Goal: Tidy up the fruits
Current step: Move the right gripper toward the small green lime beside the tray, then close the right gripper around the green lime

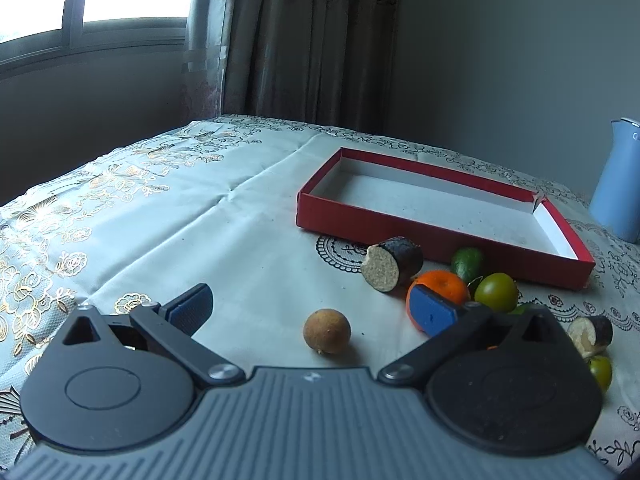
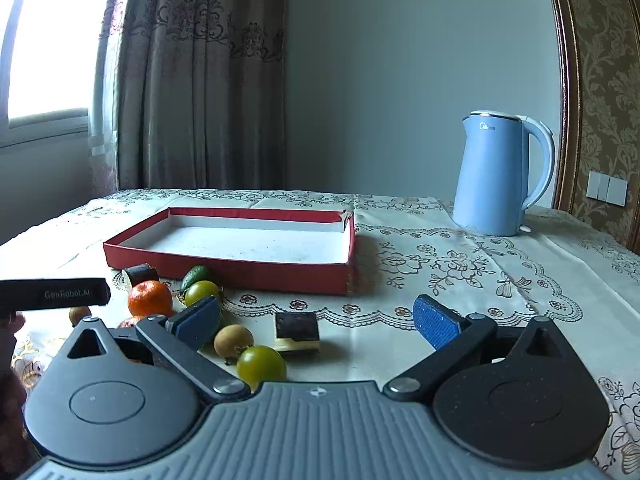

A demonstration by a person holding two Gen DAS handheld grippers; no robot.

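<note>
**Both jaws wide, box bare, fruit waiting**

Jaws on both grippers stand wide and hold nothing. Seen from the left wrist, the left gripper [image 1: 312, 310] frames a small brown round fruit [image 1: 327, 331] at lower centre, not touching it. Right of centre lie an orange [image 1: 442, 285], 2 green tomatoes, an avocado [image 1: 467, 260] and 2 dark cut pieces with pale faces [image 1: 394, 263]. Behind them, the red box [image 1: 400, 230] sits with nothing inside. From the right wrist view, the right gripper [image 2: 318, 322] hovers over a green tomato [image 2: 261, 364], another brown fruit [image 2: 233, 340] and a dark cut piece [image 2: 297, 330]. By my judgement, sorting has barely begun: every fruit remains on the tablecloth [image 1: 180, 220]. A blue kettle [image 2: 502, 172] stands at right.
</note>
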